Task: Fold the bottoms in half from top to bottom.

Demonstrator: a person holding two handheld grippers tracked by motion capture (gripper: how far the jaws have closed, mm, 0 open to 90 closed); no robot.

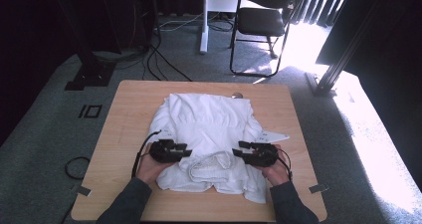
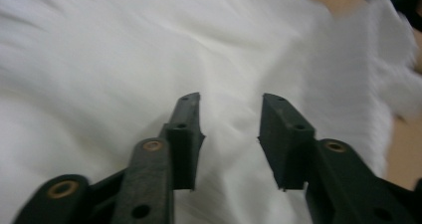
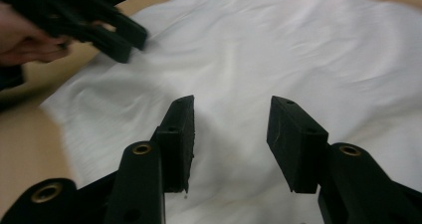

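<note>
High view: white garment (image 1: pixel 206 134) spread on wooden table (image 1: pixel 124 114), bunched fold near front edge; left gripper (image 1: pixel 186 152) and right gripper (image 1: pixel 238 152) face each other over it; both gripper views show jaws spread, nothing pinched, white fabric just beneath.

The garment (image 1: pixel 206 134) lies in the middle of the table (image 1: pixel 124 109). The left gripper (image 1: pixel 188 152) is over its near left part, the right gripper (image 1: pixel 237 149) over its near right part. A chair (image 1: pixel 261 20) stands behind the table.
</note>
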